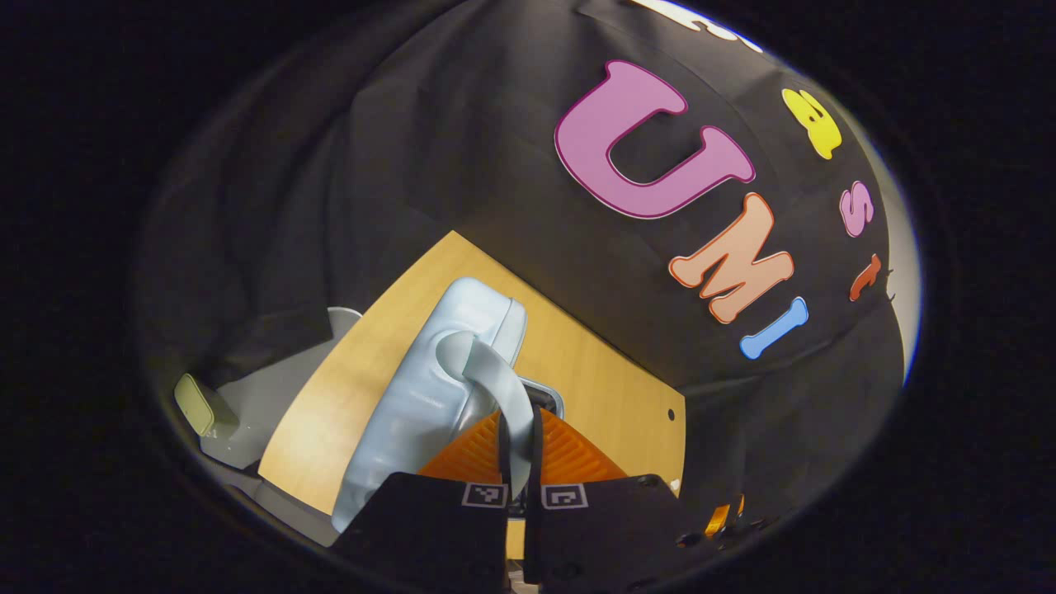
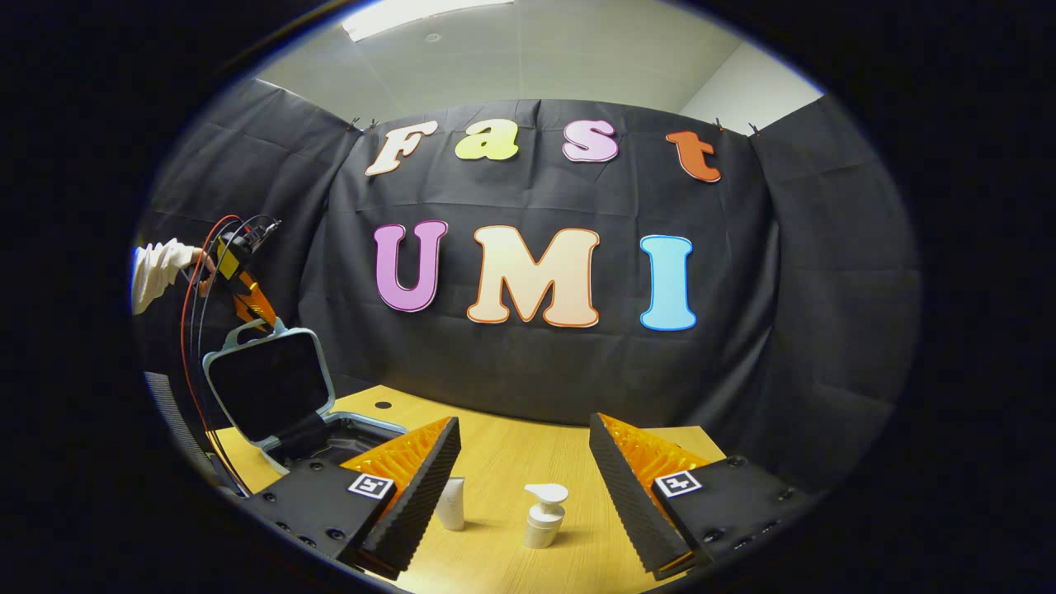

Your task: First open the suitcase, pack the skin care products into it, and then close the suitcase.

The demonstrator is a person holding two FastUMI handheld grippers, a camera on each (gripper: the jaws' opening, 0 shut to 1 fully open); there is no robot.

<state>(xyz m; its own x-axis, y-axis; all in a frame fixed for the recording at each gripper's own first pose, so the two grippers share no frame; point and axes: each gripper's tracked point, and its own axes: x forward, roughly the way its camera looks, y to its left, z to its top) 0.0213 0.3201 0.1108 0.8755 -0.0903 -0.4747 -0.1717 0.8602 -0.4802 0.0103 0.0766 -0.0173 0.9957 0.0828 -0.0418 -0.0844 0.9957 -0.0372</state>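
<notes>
A pale blue suitcase [image 2: 272,388] sits open at the left end of a wooden table [image 2: 511,462], its lid raised nearly upright and showing a dark lining. In the right gripper view, the left gripper [image 2: 247,301], held by a hand in a white sleeve [image 2: 161,268], reaches the handle on top of the lid. In the left gripper view, the left gripper [image 1: 518,487] has its fingers pinched together on that pale blue handle [image 1: 487,371]. The right gripper [image 2: 521,487] hovers with its fingers spread wide above the table, where a small white tube [image 2: 451,503] and a white pump bottle [image 2: 544,516] stand between them, near each other.
</notes>
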